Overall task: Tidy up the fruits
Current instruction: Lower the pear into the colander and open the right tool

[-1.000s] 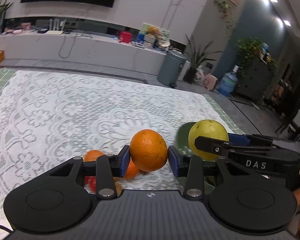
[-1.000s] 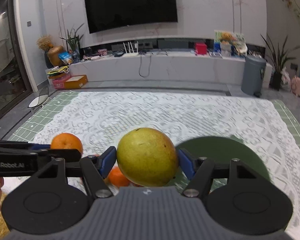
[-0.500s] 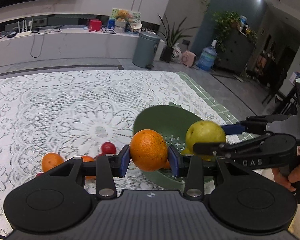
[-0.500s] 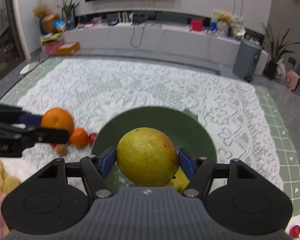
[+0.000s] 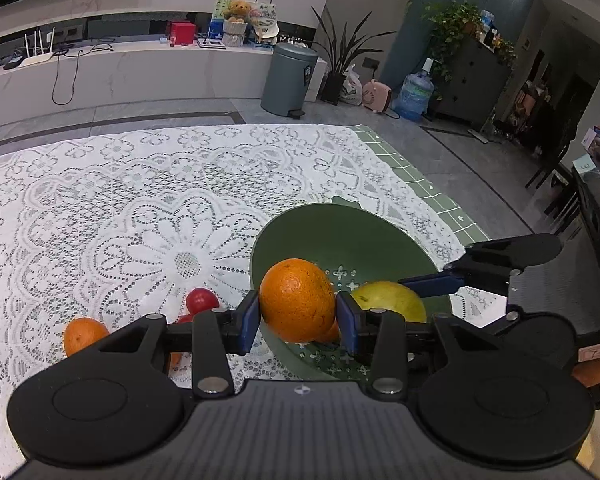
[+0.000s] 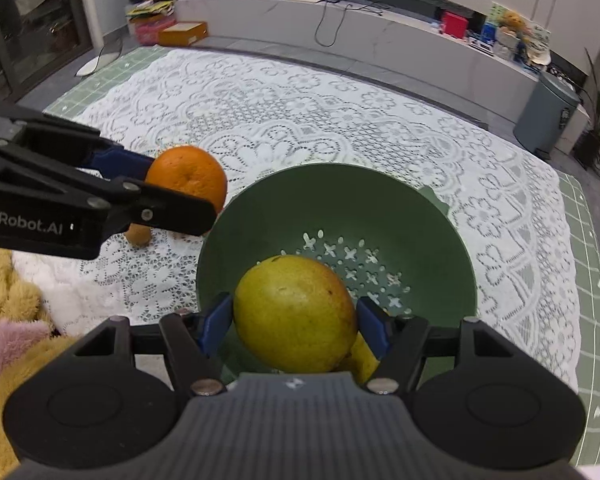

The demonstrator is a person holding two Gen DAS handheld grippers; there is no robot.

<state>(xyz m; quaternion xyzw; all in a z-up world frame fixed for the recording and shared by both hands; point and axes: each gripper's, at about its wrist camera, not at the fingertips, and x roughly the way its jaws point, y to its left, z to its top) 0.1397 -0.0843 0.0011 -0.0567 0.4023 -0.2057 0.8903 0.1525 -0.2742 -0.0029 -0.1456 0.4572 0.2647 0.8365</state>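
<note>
Left wrist view shows the left gripper (image 5: 298,320) clamped on a large orange (image 5: 298,300), its blue pads pressed to both sides of the fruit. The orange hangs over the near left rim of a green colander bowl (image 5: 340,228), which sits on a white lace tablecloth (image 5: 120,208). To the right, the right gripper (image 5: 432,284) reaches in over the bowl, closed around a yellow-green fruit (image 5: 392,302). On the cloth to the left of the bowl lie a red tomato (image 5: 202,300) and a small mandarin (image 5: 84,334), a little apart from each other.

Right wrist view shows the yellow-green fruit (image 6: 296,314) held firmly between the right gripper's (image 6: 296,326) blue pads, above the near part of the bowl (image 6: 340,200). Cross-shaped drain holes pierce the bowl's floor, and a bit of yellow fruit (image 6: 364,356) shows beneath the right finger. At left, the left gripper (image 6: 188,196) carries the orange (image 6: 188,178) just outside the bowl's left rim. A fluffy yellow and pink cloth (image 6: 8,320) lies at the near left edge.
</note>
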